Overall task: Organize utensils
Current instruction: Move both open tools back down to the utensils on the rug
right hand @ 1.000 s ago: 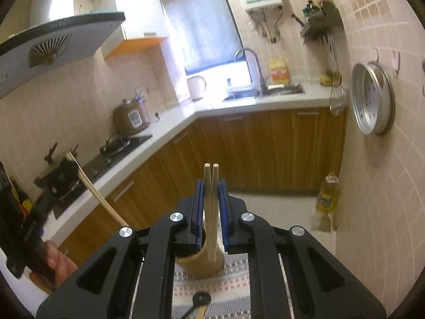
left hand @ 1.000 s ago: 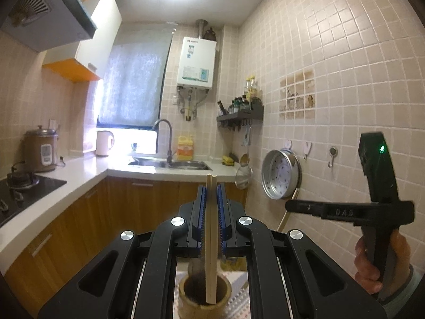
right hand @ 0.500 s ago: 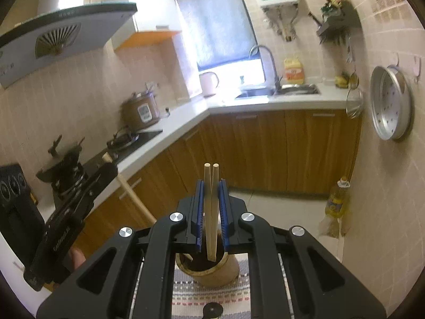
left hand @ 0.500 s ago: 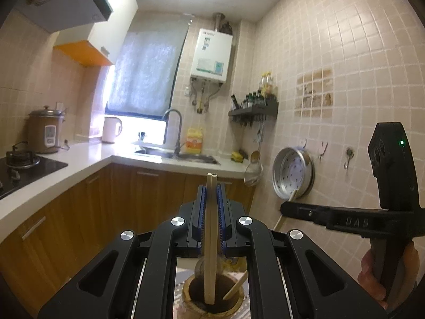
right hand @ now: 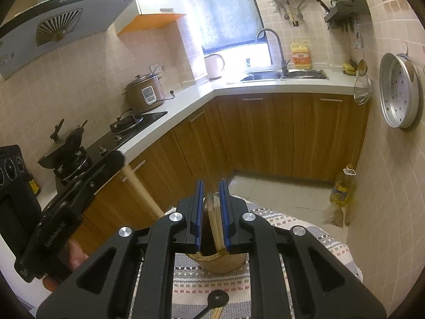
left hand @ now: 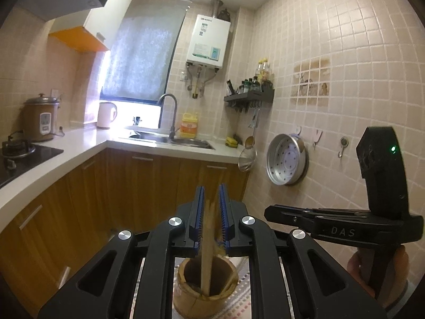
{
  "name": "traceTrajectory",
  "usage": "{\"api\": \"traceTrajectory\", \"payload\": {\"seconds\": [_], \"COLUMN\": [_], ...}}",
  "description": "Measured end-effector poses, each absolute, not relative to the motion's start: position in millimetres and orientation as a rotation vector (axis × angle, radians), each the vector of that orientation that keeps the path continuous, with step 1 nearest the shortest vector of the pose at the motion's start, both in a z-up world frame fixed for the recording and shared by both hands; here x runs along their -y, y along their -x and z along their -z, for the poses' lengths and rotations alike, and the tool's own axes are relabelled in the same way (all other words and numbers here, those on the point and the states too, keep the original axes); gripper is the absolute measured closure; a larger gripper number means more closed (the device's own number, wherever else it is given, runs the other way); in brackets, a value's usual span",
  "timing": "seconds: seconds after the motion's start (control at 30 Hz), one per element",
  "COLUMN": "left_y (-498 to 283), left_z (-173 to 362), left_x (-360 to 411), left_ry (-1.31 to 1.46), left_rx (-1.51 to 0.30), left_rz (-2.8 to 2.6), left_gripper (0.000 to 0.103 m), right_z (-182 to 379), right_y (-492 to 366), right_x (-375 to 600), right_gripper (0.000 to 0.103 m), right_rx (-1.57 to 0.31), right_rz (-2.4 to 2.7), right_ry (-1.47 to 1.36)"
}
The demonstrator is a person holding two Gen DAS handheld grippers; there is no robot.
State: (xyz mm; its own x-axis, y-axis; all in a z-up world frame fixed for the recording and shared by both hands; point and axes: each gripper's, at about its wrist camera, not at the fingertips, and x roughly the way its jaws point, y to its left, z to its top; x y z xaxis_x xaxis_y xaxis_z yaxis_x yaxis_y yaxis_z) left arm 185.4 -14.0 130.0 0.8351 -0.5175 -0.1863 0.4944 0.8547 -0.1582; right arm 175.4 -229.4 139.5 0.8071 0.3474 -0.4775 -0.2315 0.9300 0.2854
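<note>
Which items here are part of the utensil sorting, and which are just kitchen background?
In the job: chopsticks, wooden holder, black spoon, left hand-held gripper, right hand-held gripper.

Background: rice cooker, kettle, steamer tray, oil bottle.

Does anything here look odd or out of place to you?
One thing: a black-headed utensil lies loose on the striped cloth in front of the wooden holder, while the chopsticks already stand in the holder. The holder's wall also shows what may be a crack in the left wrist view.
</note>
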Motion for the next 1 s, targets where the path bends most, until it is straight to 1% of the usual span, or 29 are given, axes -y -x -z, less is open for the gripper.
{"api": "traceTrajectory", "payload": {"seconds": [0.07,0.13,0.3,0.4,0.43,0.5,0.53,0.57,0.67,0.77,0.83,1.0], "left_y": [-178.3,-168.4,-136.6,-109.4,-102.6,-83.6,-78.5,-73.2,-68.3,-70.0,-76.0,-101.5], "left_z": [-135.7,-142.5,-160.9,-162.1,-159.8,-148.9,-144.3,-137.2,-114.5,-88.4,-65.5,-17.3], "left_x": [10.0,7.3,-0.5,-2.8,-4.4,-10.2,-11.6,-12.6,-11.9,-5.9,0.6,13.6], "left_ry": [0.109,0.102,0.099,0.065,0.057,0.051,0.049,0.045,0.039,0.013,0.001,0.026], "left_rx": [-0.221,-0.209,-0.189,-0.196,-0.203,-0.225,-0.239,-0.266,-0.358,-0.452,-0.534,-0.718], "left_rz": [0.542,0.541,0.554,0.536,0.53,0.528,0.527,0.523,0.526,0.522,0.534,0.591], "left_gripper": [0.077,0.075,0.075,0.066,0.06,0.059,0.059,0.059,0.059,0.059,0.059,0.059], "right_z": [-142.7,-148.4,-158.4,-159.8,-159.2,-154.3,-151.6,-146.5,-126.7,-95.2,-73.1,-19.5], "right_y": [-169.8,-159.2,-132.6,-114.3,-106.6,-93.5,-89.7,-84.5,-73.4,-65.3,-62.8,-63.7], "right_x": [230.4,231.9,238.4,244.0,248.4,257.7,260.8,265.0,276.5,291.1,299.9,313.1], "right_gripper": [0.09,0.09,0.09,0.09,0.088,0.08,0.073,0.07,0.07,0.07,0.068,0.067], "right_rx": [-0.55,-0.54,-0.551,-0.56,-0.562,-0.574,-0.581,-0.592,-0.638,-0.711,-0.768,-0.907], "right_rz": [-0.318,-0.315,-0.325,-0.307,-0.299,-0.278,-0.269,-0.259,-0.236,-0.208,-0.187,-0.172], "right_ry": [-0.22,-0.22,-0.226,-0.217,-0.216,-0.223,-0.226,-0.23,-0.247,-0.292,-0.305,-0.369]}}
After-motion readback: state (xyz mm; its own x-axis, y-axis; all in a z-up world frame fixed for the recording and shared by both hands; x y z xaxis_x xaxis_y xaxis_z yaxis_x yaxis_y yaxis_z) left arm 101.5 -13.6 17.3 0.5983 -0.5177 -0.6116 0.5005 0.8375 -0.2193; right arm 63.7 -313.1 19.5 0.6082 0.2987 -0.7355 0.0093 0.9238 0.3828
